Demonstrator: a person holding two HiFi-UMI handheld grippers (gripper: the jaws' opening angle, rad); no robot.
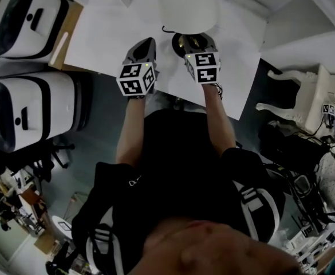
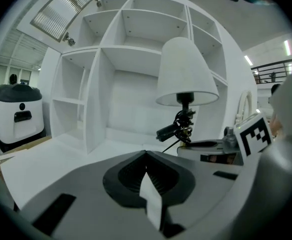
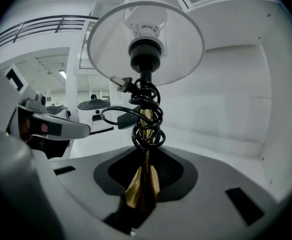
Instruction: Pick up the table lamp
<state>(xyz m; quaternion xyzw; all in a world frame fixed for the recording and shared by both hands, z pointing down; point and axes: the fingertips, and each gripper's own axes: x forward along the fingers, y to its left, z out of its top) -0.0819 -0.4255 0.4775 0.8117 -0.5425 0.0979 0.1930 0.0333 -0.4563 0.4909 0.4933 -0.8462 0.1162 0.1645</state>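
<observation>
Table lamp (image 1: 187,4) near the front edge of the white table (image 1: 107,36), seen from above; its white cone shade covers most of the stem, and the brass base (image 1: 193,40) shows just below the shade's rim. In the right gripper view the lamp (image 3: 146,49) stands upright, its brass stem (image 3: 145,134) rising to the socket, with a black cord (image 3: 146,115) coiled round the stem under the shade.

Right gripper (image 1: 197,49): jaws closed on the flared lower part of the brass stem, which fills the dark hollow between them (image 3: 144,156). Whether the base rests on the table cannot be told.

Left gripper (image 1: 145,46): just beside the right one and apart from the lamp, over the table's front edge. Its jaws are drawn together with nothing held (image 2: 146,156); only a thin white sliver shows at the seam. From this side the lamp (image 2: 185,79) stands ahead and to the right.

White shelf unit (image 2: 121,69): rises directly behind the lamp, its open compartments facing the grippers, and the shade sits level with the middle shelves. The white tabletop runs leftward from the lamp to the shelf's foot.

Beyond the table's left edge stand two white machines with dark fronts (image 1: 27,16) (image 1: 35,105). A white chair (image 1: 302,102) stands past the right edge, well apart from the lamp.
</observation>
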